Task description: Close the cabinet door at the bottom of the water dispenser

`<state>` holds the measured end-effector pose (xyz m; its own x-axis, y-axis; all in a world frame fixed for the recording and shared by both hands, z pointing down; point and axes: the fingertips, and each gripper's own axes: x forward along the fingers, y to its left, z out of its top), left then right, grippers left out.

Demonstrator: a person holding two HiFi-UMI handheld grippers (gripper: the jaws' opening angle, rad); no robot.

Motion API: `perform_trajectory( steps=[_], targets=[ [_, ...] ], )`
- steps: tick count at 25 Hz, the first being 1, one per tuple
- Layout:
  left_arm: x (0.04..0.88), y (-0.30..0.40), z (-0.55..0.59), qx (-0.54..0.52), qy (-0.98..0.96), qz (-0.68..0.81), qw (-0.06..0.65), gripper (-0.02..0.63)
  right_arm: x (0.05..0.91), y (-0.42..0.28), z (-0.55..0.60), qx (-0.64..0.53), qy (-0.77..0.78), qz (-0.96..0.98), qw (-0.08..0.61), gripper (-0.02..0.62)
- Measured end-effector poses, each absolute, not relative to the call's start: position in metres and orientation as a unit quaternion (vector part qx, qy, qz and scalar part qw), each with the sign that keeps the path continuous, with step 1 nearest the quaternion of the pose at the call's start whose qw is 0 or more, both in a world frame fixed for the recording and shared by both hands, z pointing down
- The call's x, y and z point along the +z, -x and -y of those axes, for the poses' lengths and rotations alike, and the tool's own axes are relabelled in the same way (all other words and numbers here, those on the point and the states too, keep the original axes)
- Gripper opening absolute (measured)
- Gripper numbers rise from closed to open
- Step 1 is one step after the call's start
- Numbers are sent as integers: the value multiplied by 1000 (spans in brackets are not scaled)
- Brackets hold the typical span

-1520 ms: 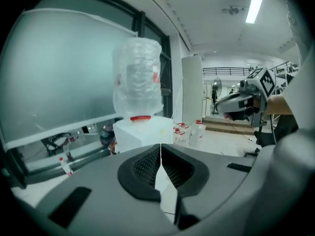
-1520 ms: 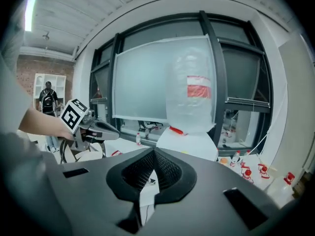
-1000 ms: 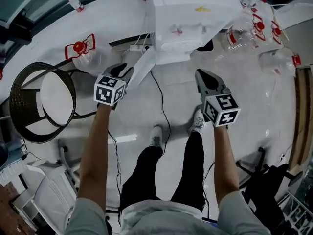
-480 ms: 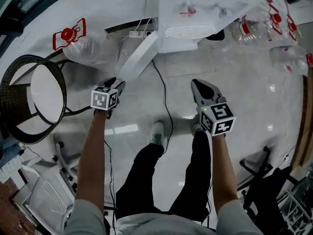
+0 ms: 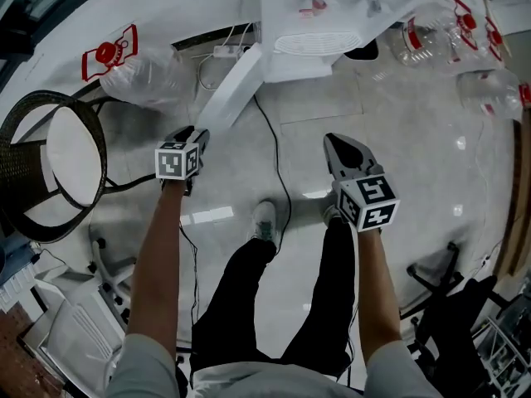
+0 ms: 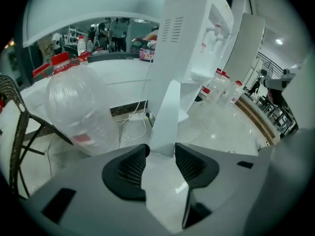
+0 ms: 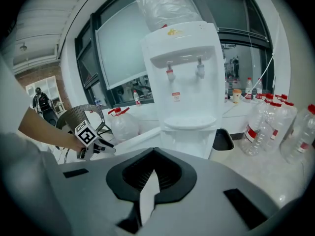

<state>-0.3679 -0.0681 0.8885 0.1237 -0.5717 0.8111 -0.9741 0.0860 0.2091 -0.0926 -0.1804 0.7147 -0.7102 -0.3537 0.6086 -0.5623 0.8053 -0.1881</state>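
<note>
Your left gripper has its jaws spread, and they are closing at this moment. The pads press on nothing. The free edge of the cabinet door shows in the gap, just ahead of the tips. Your right gripper has its jaws pressed together at the tips, with nothing between them, and it hangs over the floor well apart from the door.

The door is a plain white flat panel, and it looks long and narrow in the head view. It stands swung open. Its long axis runs from the foot of the water dispenser out over the floor, and its free end points toward your left gripper.

Near the door, on its left side, is a big clear water bottle with red on its top. A white power strip with cables sits by the wall.
</note>
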Motion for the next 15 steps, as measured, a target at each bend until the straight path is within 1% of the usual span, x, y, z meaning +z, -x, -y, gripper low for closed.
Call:
perform_trajectory(
  steps=[5, 10, 15],
  targets=[
    [889, 342, 61, 249, -635, 603, 413, 196, 714, 73, 175, 192, -265, 901, 285, 23],
    [889, 305, 62, 212, -638, 593, 443, 196, 714, 51, 170, 195, -278, 895, 289, 23],
    [893, 275, 69, 206, -638, 591, 449, 213, 714, 29, 171, 199, -290, 892, 285, 23]
  ],
)
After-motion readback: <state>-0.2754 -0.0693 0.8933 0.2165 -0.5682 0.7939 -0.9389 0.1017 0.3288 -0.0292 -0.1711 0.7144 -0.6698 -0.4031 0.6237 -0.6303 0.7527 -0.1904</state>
